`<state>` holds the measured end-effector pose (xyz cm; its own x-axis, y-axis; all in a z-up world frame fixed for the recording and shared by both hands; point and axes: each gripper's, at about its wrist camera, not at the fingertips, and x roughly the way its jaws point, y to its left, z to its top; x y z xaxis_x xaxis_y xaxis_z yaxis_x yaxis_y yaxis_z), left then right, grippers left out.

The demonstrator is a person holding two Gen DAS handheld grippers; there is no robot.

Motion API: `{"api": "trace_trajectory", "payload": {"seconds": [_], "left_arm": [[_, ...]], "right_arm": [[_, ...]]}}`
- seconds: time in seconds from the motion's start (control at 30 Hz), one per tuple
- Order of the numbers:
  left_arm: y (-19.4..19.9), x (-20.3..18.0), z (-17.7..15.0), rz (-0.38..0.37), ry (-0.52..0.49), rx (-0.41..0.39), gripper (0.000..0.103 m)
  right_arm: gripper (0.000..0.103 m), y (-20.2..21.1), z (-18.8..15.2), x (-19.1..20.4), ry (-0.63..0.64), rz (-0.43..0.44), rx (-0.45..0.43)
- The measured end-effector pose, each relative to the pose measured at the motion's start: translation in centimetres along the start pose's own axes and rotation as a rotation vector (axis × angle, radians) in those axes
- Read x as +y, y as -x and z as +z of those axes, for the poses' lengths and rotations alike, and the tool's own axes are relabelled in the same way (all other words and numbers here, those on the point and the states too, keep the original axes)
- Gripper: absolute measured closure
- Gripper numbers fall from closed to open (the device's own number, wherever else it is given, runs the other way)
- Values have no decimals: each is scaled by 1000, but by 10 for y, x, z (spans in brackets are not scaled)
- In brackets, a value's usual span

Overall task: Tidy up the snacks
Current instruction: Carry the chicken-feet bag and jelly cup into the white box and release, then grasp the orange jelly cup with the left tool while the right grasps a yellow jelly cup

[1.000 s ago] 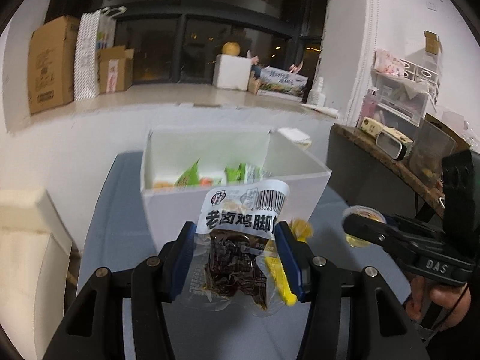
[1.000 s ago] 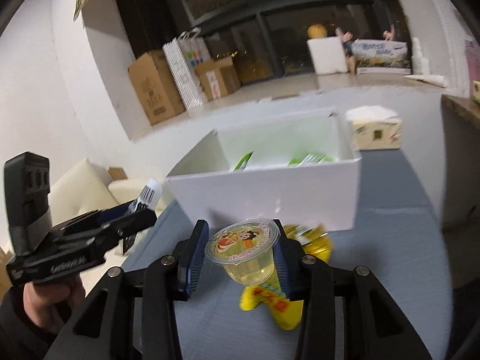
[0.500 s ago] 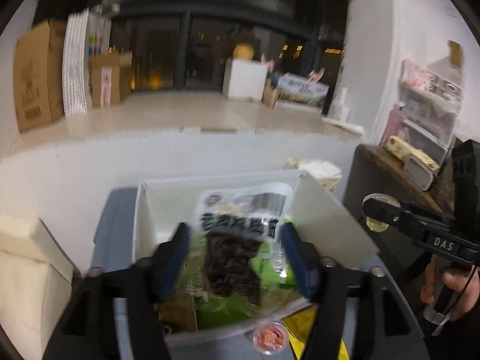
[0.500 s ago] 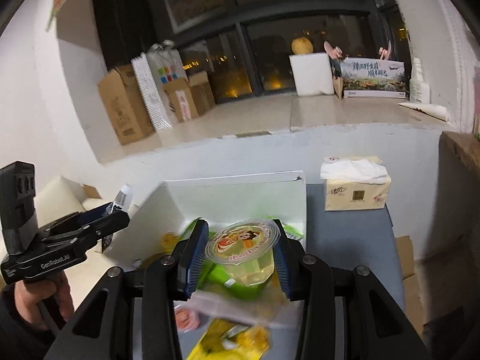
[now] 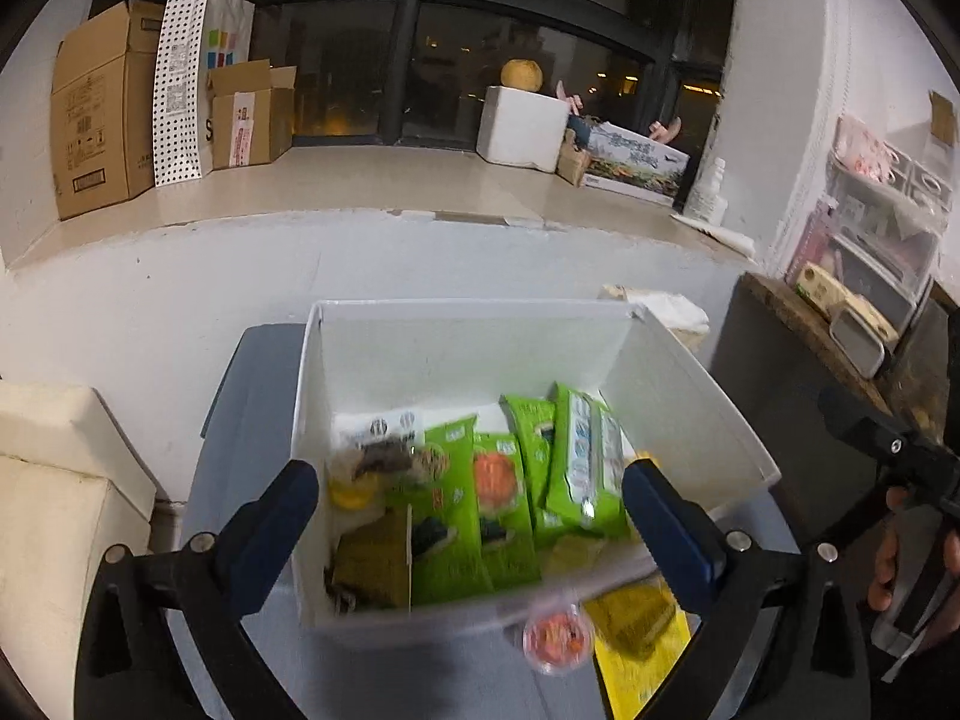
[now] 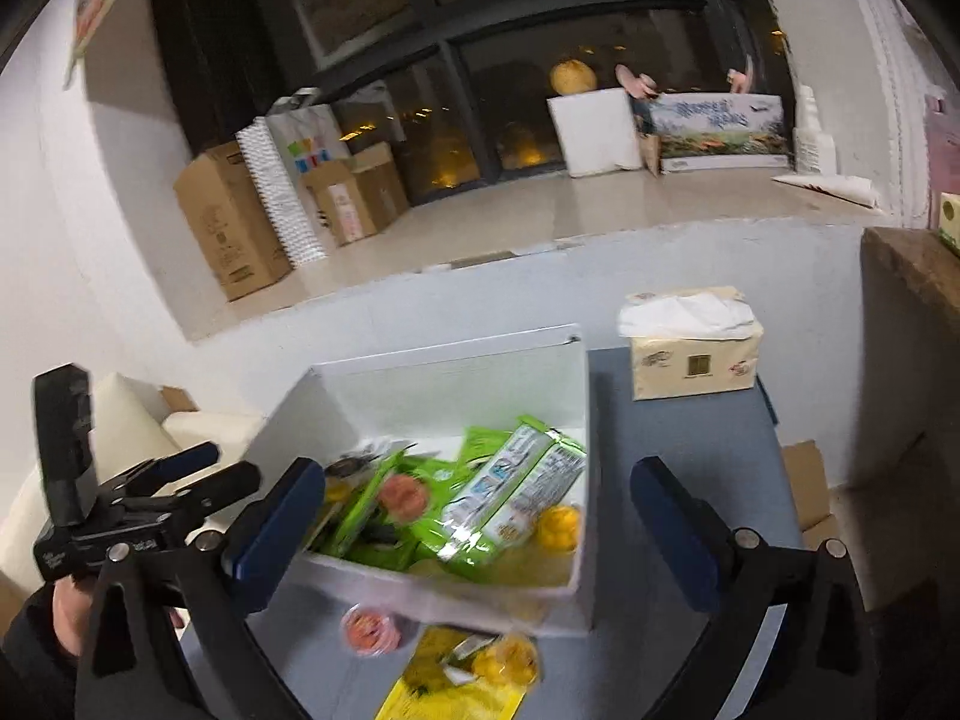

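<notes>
A white box point(image 5: 468, 354) stands on the grey table, holding several green snack packets point(image 5: 456, 510). The dark meat packet point(image 5: 378, 456) lies blurred at the box's left side. My left gripper point(image 5: 474, 522) hovers over the near wall, its jaws opening wide with nothing between the pads. My right gripper point(image 6: 480, 528) is over the same box point(image 6: 450, 384), its jaws also opening and bare. A blurred yellow jelly cup point(image 6: 561, 525) sits in the box's right corner. In front of the box lie a red jelly cup point(image 6: 369, 630) and a yellow packet point(image 6: 450, 684).
A tissue box point(image 6: 690, 348) stands on the table behind and to the right of the white box. A cream sofa point(image 5: 54, 510) is to the left, a dark wooden shelf point(image 5: 798, 324) to the right. Cardboard boxes point(image 5: 102, 114) line the window ledge.
Both grippers moved forward over the white box and opened. The meat packet left the left gripper and the jelly cup left the right one; both now lie in the box.
</notes>
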<state>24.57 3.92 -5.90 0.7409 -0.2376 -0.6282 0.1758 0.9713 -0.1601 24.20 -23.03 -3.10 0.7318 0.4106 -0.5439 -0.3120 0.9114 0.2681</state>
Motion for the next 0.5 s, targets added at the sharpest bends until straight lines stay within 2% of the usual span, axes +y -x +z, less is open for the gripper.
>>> {"api": "trace_trajectory", "payload": {"seconds": [0.1,0.3,0.43,0.5], "left_arm": [[23,-9,-18,17,-39,-24,0],[55,-22,-69,-7,-23,-13,0],[60,-30,-111,-44,-14,42,0],[63,-35,-131,-48,-10,61,0]], "right_arm": [[0,17,-14,9,10,14,1],[0,49,-62,23,19,79,5],[0,47,-109,13,-72,113,69],[0,41,-131,6,-116,85,104]]}}
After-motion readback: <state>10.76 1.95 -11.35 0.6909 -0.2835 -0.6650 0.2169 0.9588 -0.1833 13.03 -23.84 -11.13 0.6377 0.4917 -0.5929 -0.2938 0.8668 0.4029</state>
